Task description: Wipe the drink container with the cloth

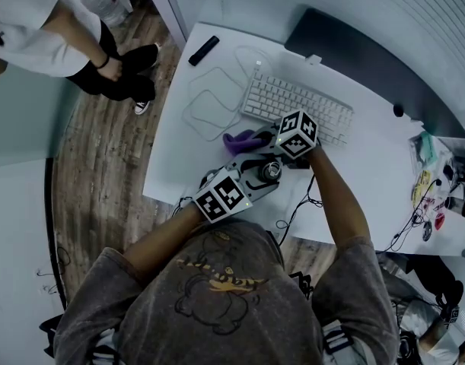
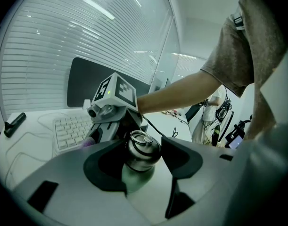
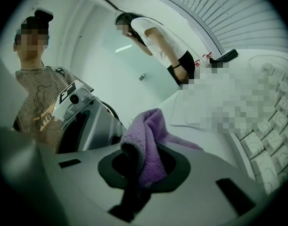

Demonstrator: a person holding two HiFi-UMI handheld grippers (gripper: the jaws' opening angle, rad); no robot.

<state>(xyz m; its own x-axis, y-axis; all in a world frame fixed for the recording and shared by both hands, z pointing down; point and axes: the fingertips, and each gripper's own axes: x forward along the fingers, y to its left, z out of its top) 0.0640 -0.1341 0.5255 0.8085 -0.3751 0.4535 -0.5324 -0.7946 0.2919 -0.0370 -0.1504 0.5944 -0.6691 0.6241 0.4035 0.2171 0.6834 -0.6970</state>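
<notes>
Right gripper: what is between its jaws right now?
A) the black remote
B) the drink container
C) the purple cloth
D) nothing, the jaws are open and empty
C: the right gripper view shows the right gripper with its jaws closed on the bunched purple cloth, while the drink container sits clamped in the left gripper.
</notes>
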